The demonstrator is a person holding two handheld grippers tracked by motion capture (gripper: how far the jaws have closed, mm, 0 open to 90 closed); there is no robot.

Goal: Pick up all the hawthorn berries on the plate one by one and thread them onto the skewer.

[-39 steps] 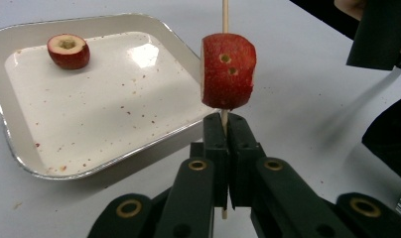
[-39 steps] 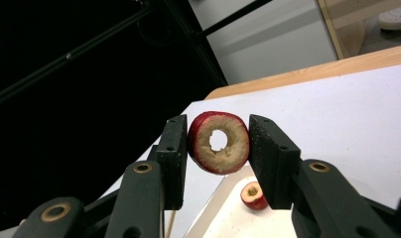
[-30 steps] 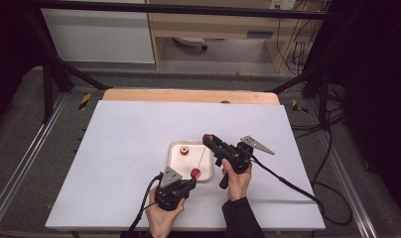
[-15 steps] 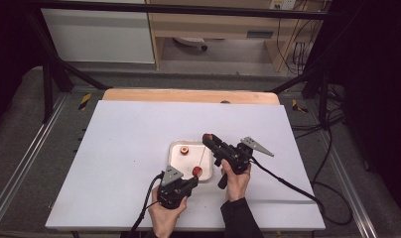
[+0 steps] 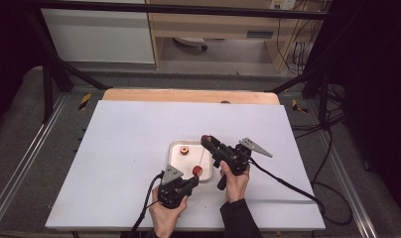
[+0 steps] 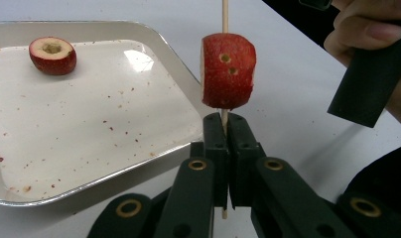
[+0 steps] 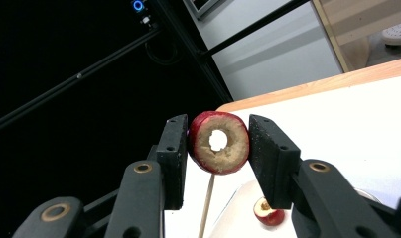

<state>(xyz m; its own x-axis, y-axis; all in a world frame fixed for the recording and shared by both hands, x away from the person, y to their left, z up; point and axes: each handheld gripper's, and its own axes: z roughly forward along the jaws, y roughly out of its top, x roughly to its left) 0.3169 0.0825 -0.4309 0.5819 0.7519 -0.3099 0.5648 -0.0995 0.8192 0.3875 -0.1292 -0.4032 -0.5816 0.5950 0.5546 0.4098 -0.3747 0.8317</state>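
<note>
My left gripper (image 6: pixel 224 124) (image 5: pixel 192 179) is shut on the lower end of a thin wooden skewer (image 6: pixel 225 15). A red fruit chunk (image 6: pixel 228 69) (image 5: pixel 197 170) with two small holes is threaded on the skewer just above the jaws. My right gripper (image 7: pixel 218 134) (image 5: pixel 206 140) is shut on a cored red fruit slice (image 7: pixel 219 142), held above the plate. The skewer (image 7: pixel 207 208) rises to the slice's lower edge; its tip is hidden there. Another cored fruit piece (image 6: pixel 52 54) (image 5: pixel 184 149) (image 7: pixel 268 210) lies on the white square plate (image 6: pixel 114 148) (image 5: pixel 174 157).
The plate sits near the front middle of a white table (image 5: pixel 114 148), with a wooden strip (image 5: pixel 188 95) along the far edge. The hand holding the right gripper's black handle (image 6: pixel 372 74) is close on the right in the left gripper view. A black cable (image 5: pixel 288 186) trails right.
</note>
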